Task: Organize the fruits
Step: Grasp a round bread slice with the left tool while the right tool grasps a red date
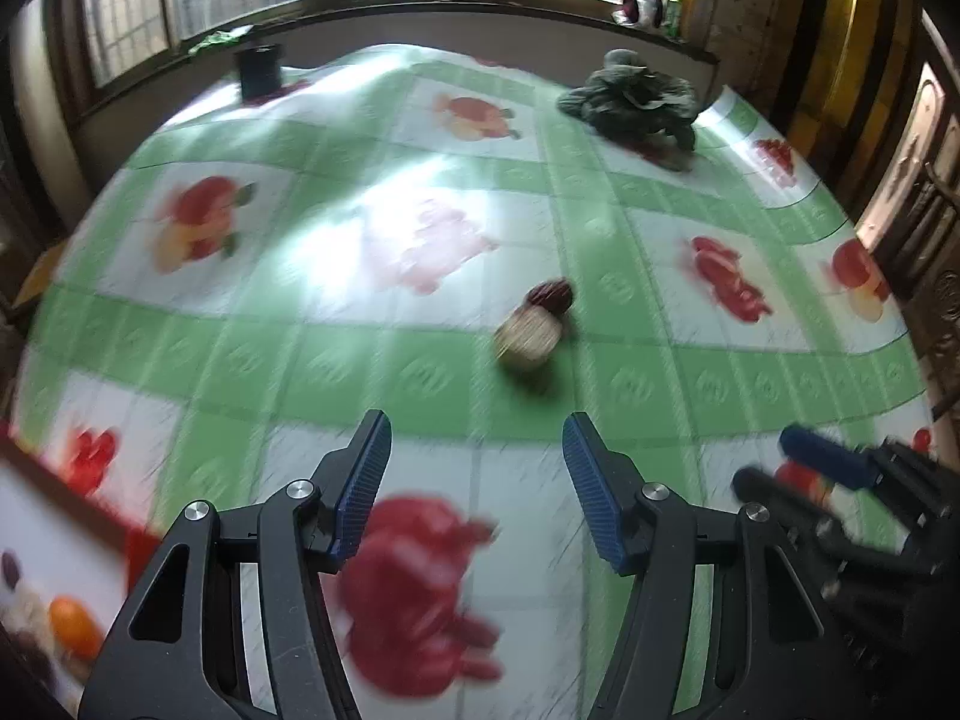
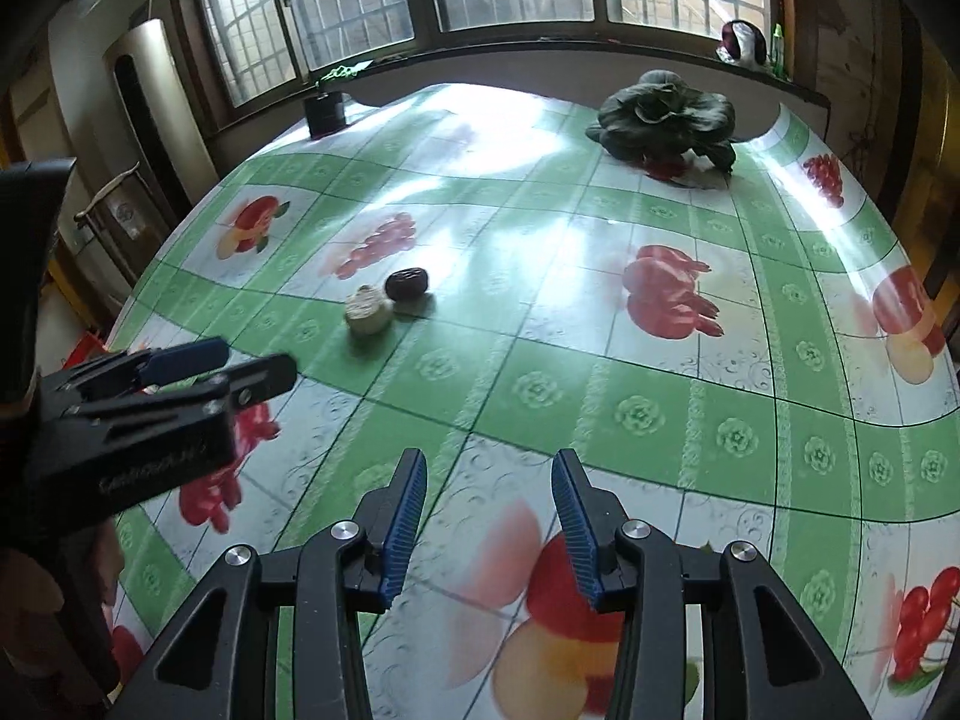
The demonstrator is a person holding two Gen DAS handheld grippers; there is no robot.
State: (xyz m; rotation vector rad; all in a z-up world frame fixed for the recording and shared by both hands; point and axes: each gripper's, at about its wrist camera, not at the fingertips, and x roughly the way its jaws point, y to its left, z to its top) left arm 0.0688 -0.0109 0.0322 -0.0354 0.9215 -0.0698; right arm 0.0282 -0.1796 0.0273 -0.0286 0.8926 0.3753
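Both tongs, left (image 1: 477, 450) and right (image 2: 489, 489), stood spread and empty, approaching. The walnut (image 1: 528, 336) touching the date (image 1: 549, 294) lay ahead; next, probably straddling one and pinching.

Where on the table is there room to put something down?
Plenty: the tablecloth is bare from the pale round fruit and dark fruit across to the right edge, up to the leafy greens. Crowded only around those two touching fruits.

Both wrist views look down across the same table (image 2: 630, 408).
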